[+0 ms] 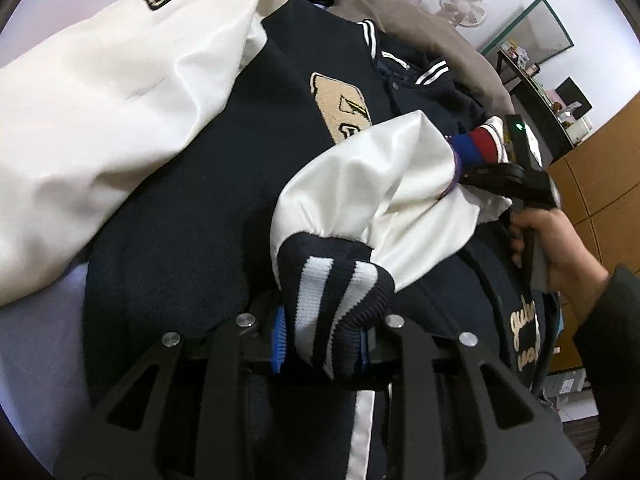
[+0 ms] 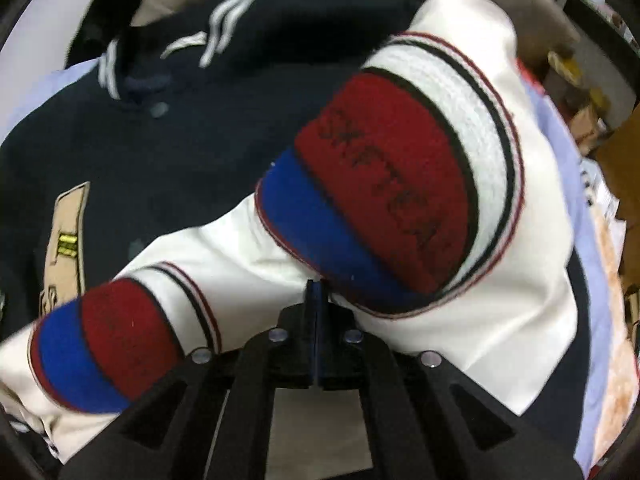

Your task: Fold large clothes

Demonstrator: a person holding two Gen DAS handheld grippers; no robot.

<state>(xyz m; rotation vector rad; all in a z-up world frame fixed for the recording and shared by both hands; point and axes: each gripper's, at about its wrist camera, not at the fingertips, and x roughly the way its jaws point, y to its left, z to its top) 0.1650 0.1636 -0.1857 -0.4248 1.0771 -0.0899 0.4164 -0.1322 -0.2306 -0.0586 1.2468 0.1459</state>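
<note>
Navy varsity jacket [image 1: 208,184] lies spread flat, collar [image 1: 404,64] pointing away from both grippers. Its white sleeve [image 1: 360,200] crosses the chest. Left gripper [image 1: 320,344] clamps the striped cuff [image 1: 336,300]; right gripper [image 2: 318,336], jaws closed, pinches sleeve fabric.

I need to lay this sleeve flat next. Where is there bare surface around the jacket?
Bare lavender sheet shows left of the jacket's navy body, below the spread cream sleeve. The far side is crowded with piled clothes; both claws pinch the other sleeve.

Red sleeve patch [image 2: 384,184] reads "SKFTEA"; letters partly unclear.
</note>
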